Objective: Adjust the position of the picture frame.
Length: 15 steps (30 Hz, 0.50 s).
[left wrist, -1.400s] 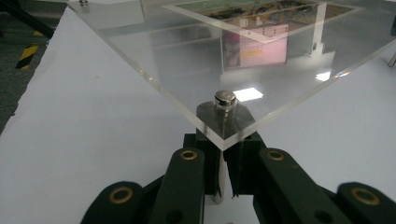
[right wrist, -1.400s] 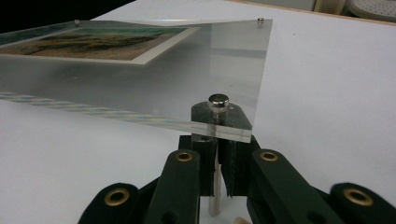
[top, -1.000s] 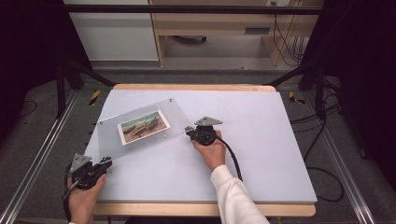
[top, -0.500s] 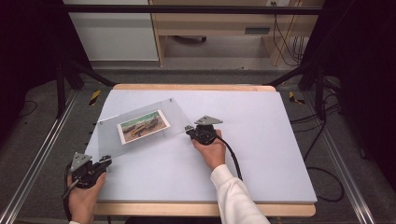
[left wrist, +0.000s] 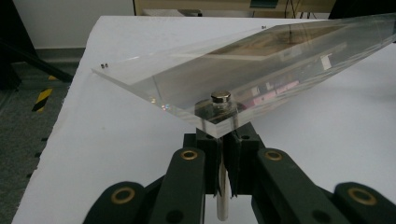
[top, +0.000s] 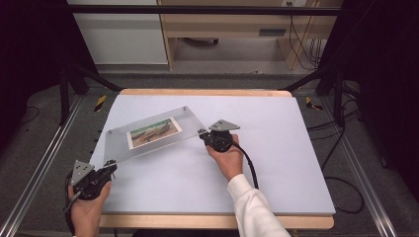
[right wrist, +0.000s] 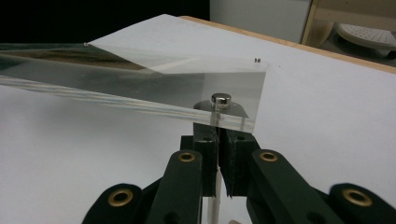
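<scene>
The left gripper (top: 109,167) is clamped on a metal peg (left wrist: 223,186) under one corner of the clear frame (top: 148,133); the right gripper (top: 202,134) pinches the peg (right wrist: 214,154) under the opposite near corner. The frame hangs between them, above the table (top: 276,148). The high view shows its photo (top: 153,131); no writing is readable.

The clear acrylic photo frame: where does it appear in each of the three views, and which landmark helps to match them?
High view: the acrylic frame lies left of centre, held at two corners between both grippers.
Left gripper view: it spreads across the upper picture, above the jaws.
Right gripper view: it stretches from the left edge to the centre.
Shared landmark: the photo inside.
</scene>
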Available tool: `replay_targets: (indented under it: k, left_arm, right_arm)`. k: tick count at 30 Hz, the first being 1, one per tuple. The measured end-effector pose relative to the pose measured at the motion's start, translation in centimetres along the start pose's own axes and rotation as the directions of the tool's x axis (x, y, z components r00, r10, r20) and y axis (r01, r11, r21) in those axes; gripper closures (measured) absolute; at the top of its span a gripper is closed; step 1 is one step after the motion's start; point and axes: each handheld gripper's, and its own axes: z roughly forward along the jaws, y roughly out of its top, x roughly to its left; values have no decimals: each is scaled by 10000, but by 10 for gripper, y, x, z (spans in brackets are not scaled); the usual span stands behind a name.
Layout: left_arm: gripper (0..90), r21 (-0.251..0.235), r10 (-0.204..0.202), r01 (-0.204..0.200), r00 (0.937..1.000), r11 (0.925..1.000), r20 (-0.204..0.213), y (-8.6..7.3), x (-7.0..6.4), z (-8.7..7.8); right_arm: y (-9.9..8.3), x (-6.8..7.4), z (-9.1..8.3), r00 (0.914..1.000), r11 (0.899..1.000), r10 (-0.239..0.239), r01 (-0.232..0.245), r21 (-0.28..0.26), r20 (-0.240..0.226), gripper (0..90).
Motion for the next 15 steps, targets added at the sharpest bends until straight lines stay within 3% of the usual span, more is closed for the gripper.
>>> replay_targets:
  k: [15]
  left_arm:
    - [822, -512, 524, -503, 9977, 9974, 419, 14, -16, -4]
  right_arm:
    - [9, -8, -28, 9997, 9994, -60, 67, -345, 219, 856]
